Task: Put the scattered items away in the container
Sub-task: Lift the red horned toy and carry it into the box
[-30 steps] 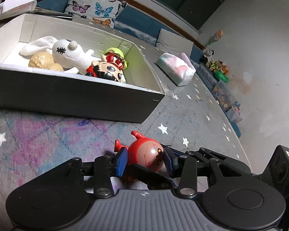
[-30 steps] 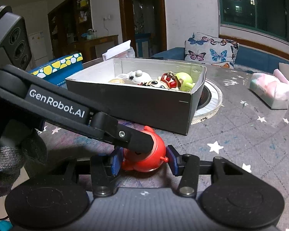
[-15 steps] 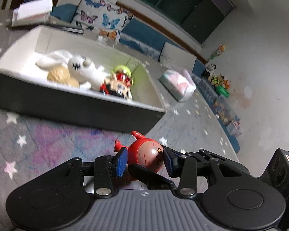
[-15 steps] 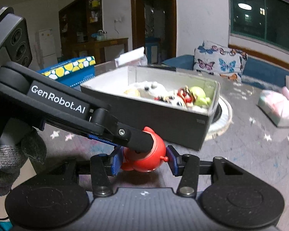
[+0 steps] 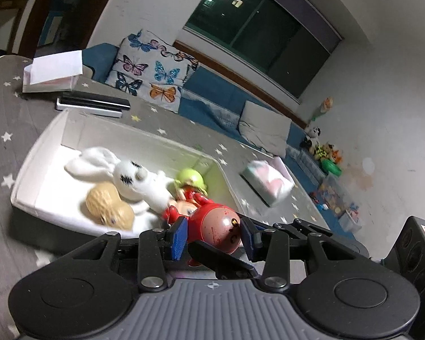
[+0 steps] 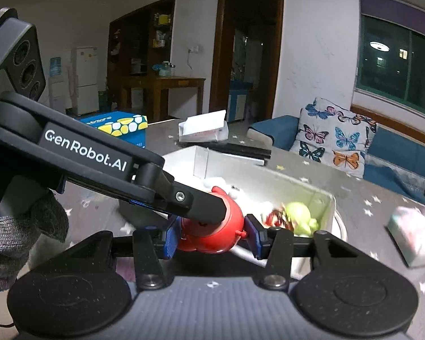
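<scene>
A round red toy figure (image 5: 215,226) hangs in the air at the box's near wall, gripped from two sides. My left gripper (image 5: 212,239) is shut on it, its blue pads (image 5: 180,238) pressing both flanks. My right gripper (image 6: 212,239) is also shut on the red toy (image 6: 212,238), crossing the left one. In the right wrist view a left finger (image 6: 201,209) lies across the toy's top. Behind stands the open white-lined box (image 5: 36,153), holding a white rabbit plush (image 5: 133,178), a peanut toy (image 5: 107,206) and a green-capped figure (image 5: 189,181).
A pastel tissue pack (image 5: 269,181) lies on the star-patterned cloth right of the box. A white paper box (image 5: 53,70) and a flat black device (image 5: 93,103) sit behind it. A blue-yellow carton (image 6: 119,124) stands far left. A gloved hand (image 6: 14,240) holds the left gripper.
Both grippers have risen together with the red toy, from the cloth in front of the box up to its near rim. The box's inside now shows from higher up.
</scene>
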### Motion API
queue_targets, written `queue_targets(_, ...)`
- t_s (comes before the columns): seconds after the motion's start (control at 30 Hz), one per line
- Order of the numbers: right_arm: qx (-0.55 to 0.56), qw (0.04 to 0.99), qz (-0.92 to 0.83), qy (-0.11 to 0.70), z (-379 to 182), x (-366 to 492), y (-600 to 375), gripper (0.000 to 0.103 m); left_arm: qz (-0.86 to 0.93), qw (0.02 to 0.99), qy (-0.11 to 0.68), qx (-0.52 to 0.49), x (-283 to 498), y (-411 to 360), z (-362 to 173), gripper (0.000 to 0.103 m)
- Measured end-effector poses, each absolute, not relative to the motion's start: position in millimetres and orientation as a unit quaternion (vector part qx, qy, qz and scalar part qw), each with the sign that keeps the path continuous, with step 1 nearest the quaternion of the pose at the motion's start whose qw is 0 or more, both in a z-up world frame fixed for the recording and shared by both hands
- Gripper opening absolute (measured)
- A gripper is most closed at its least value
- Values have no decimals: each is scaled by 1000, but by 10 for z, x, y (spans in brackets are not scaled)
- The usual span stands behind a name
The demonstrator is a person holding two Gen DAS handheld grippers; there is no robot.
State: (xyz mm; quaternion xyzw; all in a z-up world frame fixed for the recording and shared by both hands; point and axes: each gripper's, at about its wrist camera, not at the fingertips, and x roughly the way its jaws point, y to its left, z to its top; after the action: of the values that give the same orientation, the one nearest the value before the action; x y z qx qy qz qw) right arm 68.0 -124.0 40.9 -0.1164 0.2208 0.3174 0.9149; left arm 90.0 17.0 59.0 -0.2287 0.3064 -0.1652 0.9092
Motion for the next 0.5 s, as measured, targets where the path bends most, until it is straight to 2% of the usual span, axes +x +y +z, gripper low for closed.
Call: queue_targets(0.5,-92,894,338,279,219,1503,-992,48,-139,900,336,-242,1609,460,348,44)
